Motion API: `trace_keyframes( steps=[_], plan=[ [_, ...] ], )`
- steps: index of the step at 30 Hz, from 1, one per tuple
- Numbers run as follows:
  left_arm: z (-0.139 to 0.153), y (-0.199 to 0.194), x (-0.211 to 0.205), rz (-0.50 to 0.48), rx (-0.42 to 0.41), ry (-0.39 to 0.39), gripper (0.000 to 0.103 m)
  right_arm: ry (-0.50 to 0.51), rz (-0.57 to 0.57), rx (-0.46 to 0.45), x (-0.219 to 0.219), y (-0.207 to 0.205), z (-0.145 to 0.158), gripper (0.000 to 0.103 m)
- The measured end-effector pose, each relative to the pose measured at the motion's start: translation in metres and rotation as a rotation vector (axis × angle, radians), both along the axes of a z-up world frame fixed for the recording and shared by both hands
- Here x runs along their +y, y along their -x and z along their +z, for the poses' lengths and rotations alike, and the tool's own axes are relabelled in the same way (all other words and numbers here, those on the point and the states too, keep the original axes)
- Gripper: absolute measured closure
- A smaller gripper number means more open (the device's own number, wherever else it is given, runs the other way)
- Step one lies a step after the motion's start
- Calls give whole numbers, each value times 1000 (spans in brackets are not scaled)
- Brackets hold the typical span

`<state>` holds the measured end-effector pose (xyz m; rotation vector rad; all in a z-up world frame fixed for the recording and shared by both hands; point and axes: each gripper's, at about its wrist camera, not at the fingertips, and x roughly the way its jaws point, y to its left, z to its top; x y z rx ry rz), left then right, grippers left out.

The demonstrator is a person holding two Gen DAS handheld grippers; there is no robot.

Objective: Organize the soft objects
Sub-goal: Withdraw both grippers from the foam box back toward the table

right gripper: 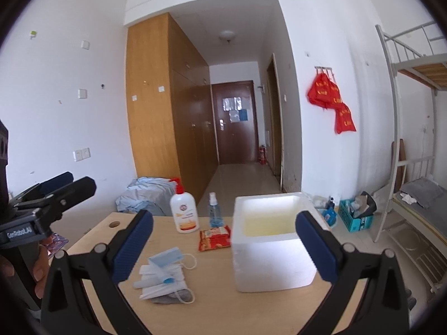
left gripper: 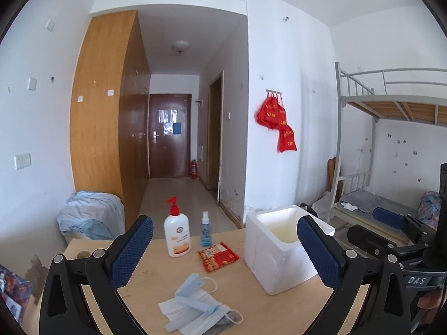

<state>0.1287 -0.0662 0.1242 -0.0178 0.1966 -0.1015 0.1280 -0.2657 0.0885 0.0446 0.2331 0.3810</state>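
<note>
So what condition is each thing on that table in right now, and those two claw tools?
Foam box: upright, open-topped, nothing visible inside.
Face masks: loose heap on the table.
Snack packet: lying flat, sealed.
Pump bottle: upright.
Spray bottle: upright, capped.
Left gripper: open, holding nothing.
Right gripper: open, holding nothing.

White walls [left gripper: 290, 55] enclosed the room; a wooden wardrobe [left gripper: 103, 106] flanked the corridor to a dark door [left gripper: 170, 136], a metal bunk bed [left gripper: 391, 106] standing right.

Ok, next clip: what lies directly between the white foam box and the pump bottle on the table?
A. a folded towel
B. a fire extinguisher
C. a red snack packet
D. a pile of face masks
C: the red snack packet lies flat between the foam box and the pump bottle.
</note>
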Motion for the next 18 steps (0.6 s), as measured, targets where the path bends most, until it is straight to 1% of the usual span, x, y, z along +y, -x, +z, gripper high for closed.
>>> trace_keyframes(
  steps=[4,5,10,13,18],
  plan=[
    [-3,18,5,24,-21,-17,0,-16,26,-31,5,15,2,0],
    [-4,23,8,40,-28,-17,0,-25,27,-41,6,20,2,0],
    [-10,38,21,62,-37,-8,0,-41,43,-57,12,29,1,0],
    [-15,48,28,70,-42,2,0,-32,37,-72,20,35,-3,0],
    [-23,60,37,93,-63,-2,0,-1,49,-83,35,44,-10,0]
  ],
)
